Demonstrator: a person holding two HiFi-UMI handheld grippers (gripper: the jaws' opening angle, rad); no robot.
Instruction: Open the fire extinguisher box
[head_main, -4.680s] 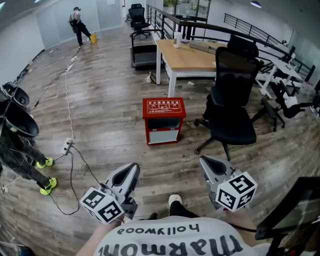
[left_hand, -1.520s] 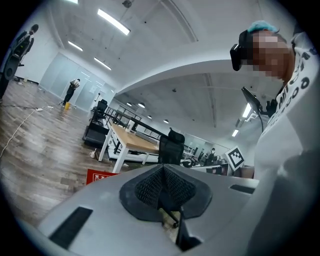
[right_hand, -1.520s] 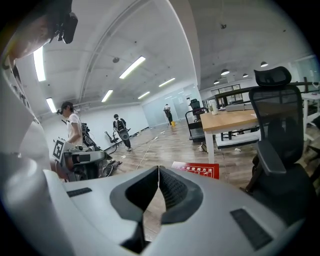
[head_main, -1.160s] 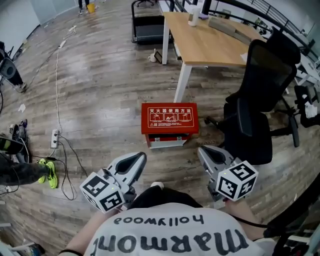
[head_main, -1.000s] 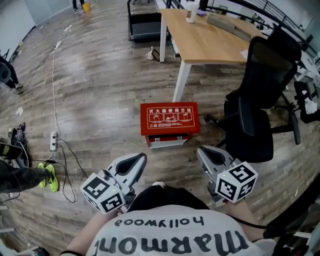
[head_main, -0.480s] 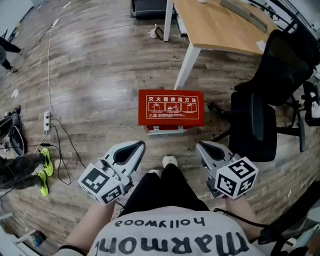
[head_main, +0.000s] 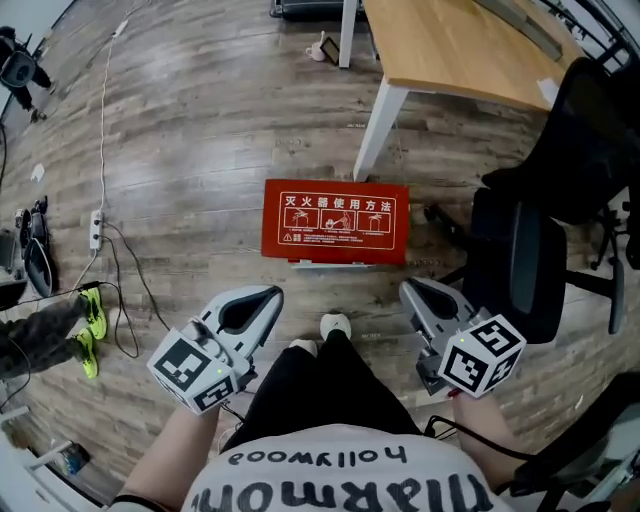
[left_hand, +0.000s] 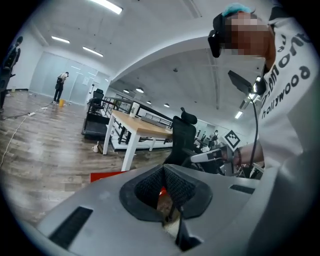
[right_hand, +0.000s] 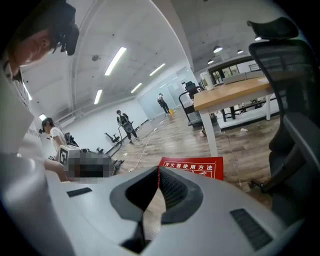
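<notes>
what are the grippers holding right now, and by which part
Nothing. The left gripper and right gripper have jaws together and empty, short of the red fire extinguisher box.

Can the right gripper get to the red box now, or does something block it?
Probably yes: only bare floor lies between the right gripper and the red box; the black chair stands aside.

White shirt (head_main: 340, 478) with black lettering, black trousers (head_main: 318, 392), white shoes (head_main: 335, 325).
</notes>
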